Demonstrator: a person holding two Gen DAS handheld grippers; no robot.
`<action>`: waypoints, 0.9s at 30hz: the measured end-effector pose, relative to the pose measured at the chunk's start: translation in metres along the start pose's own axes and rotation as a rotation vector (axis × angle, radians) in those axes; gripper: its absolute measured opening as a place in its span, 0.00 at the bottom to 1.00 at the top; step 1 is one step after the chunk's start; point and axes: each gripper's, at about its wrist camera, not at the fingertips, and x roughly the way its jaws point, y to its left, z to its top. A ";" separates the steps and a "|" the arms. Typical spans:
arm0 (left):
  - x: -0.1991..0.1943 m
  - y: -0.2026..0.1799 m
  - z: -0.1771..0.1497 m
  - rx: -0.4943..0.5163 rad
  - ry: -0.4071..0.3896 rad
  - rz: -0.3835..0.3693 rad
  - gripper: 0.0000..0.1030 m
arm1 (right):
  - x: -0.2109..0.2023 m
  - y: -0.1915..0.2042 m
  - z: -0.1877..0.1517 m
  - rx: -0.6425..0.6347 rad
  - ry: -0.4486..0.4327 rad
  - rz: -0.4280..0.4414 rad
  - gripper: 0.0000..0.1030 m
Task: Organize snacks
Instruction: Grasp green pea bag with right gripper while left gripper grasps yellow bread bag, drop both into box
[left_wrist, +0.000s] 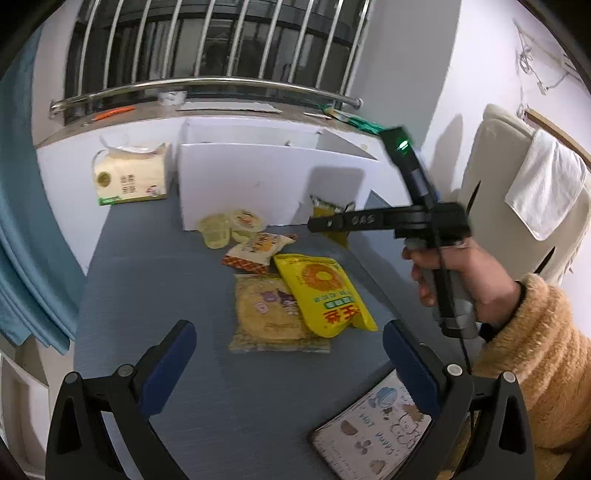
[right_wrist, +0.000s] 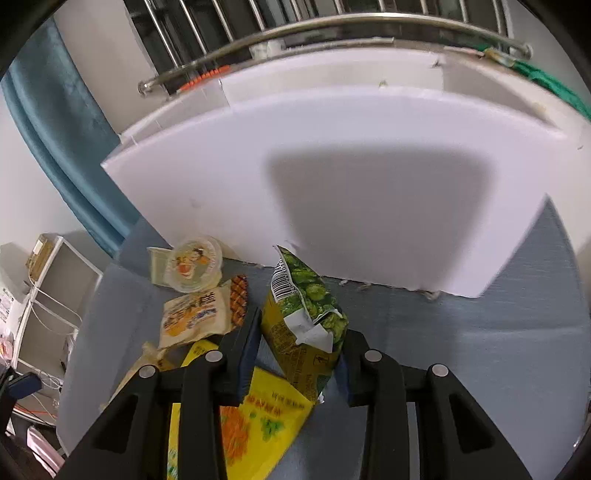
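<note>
White box (right_wrist: 369, 192) walls off the back; grey tabletop (left_wrist: 155, 295) left of snacks lies open

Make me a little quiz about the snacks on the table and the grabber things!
1. True or false: the left gripper holds a snack.
2. What does the right gripper pinch? A) jelly cup B) green pea bag C) tissue pack
3. Fill in: the big yellow bag lies partly on top of a ___ packet.

Key: 1 false, its jaws are open and empty. 2 B. 3 flat clear.
</note>
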 end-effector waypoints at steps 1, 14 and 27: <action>0.003 -0.004 0.001 0.009 0.011 -0.003 1.00 | -0.009 0.000 -0.002 0.002 -0.016 0.004 0.37; 0.113 -0.054 0.025 0.057 0.241 0.089 1.00 | -0.158 -0.022 -0.080 0.066 -0.269 -0.016 0.38; 0.113 -0.048 0.031 0.128 0.227 0.090 0.36 | -0.172 -0.029 -0.106 0.104 -0.293 -0.008 0.38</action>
